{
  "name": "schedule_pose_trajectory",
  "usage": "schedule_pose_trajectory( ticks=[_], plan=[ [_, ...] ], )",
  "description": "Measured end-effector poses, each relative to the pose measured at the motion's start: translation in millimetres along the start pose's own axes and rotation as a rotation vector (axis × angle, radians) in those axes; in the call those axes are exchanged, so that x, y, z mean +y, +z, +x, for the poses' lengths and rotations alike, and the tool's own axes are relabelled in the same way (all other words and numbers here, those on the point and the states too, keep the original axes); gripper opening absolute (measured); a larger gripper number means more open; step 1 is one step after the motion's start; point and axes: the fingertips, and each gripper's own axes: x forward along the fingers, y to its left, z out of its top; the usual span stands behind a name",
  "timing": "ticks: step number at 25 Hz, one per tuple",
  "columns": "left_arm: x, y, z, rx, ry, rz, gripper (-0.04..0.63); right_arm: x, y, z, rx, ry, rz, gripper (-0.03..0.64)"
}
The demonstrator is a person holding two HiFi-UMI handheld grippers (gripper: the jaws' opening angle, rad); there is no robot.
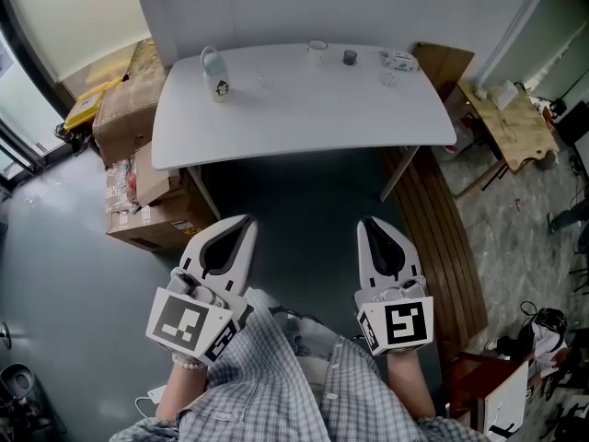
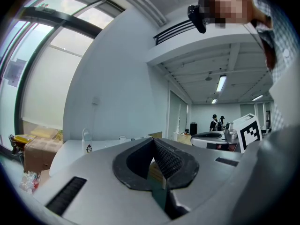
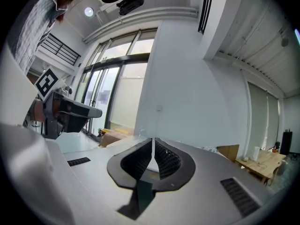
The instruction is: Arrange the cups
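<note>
At the white table's (image 1: 276,127) far edge, the head view shows a clear cup (image 1: 317,50) and a dark cup (image 1: 350,58) standing apart, well beyond the left gripper (image 1: 245,221) and right gripper (image 1: 367,221); the left gripper view, then the right gripper view, shows jaws pressed together, empty, so arranging seems not yet begun.

White table (image 1: 304,109) against wall (image 1: 304,7), cardboard boxes (image 1: 138,145) beside.
</note>
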Motion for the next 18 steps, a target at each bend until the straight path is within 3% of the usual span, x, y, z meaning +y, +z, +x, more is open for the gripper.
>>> schedule_pose_trajectory(
  ticks=[10,18],
  plan=[
    [1,-10,34,0.038,-0.056,-0.005,0.011,-20,-22,3,0.055,-0.054,0.008,0.032],
    [25,-15,93,0.061,-0.102,-0.012,0.011,-50,-31,46,0.089,-0.095,0.013,0.032]
  ],
)
